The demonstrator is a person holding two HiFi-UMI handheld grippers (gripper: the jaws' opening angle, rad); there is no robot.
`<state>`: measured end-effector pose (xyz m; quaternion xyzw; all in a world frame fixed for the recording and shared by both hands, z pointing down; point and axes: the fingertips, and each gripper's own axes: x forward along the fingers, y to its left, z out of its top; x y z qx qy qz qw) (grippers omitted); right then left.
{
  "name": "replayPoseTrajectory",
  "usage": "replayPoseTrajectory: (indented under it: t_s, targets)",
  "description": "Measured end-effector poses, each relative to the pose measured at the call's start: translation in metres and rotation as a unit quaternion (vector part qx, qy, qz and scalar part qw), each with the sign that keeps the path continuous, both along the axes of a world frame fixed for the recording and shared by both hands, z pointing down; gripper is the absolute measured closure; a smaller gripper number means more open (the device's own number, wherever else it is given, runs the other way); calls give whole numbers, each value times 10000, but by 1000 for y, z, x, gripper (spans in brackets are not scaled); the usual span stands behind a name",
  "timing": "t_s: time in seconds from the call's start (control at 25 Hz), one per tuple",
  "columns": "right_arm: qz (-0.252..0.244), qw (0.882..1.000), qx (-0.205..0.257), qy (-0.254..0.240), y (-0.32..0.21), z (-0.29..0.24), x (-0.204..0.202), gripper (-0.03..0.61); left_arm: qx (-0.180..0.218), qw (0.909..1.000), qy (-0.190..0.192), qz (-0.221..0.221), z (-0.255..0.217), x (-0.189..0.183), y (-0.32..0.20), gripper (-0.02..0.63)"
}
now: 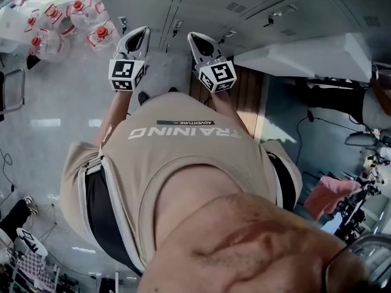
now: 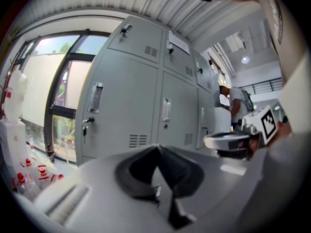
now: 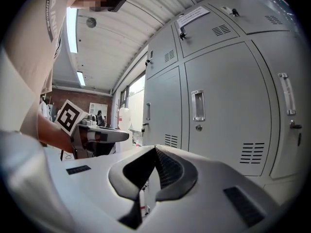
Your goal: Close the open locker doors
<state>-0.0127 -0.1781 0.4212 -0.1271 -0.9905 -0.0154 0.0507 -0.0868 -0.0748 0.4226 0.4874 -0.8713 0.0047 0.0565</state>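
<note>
Left gripper (image 2: 157,148): jaws pressed together — nothing held.
Right gripper (image 3: 155,149): jaws together too, nothing held.
Lockers (image 2: 131,101): ahead of both jaws — doors (image 3: 228,106) there closed.

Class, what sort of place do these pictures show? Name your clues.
Probably a workshop's locker area: a bank of grey metal lockers, clear water jugs with red caps on the floor, and a ribbed ceiling with strip lights.

The paper label (image 2: 179,42) on an upper locker door (image 2: 181,63) is unreadably small.
</note>
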Motion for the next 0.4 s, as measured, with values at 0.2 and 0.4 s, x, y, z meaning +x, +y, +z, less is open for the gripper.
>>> replayPoseTrajectory:
  t_s: [0.2,0.4]
  targets:
    - [-39,10000,11,80,3,7,-1,565,-68,9999,20,-88,2,-2,9,614]
    - [41,9999,2,149,2,12,-3,565,-170,9997,155,-118,13,4,15,614]
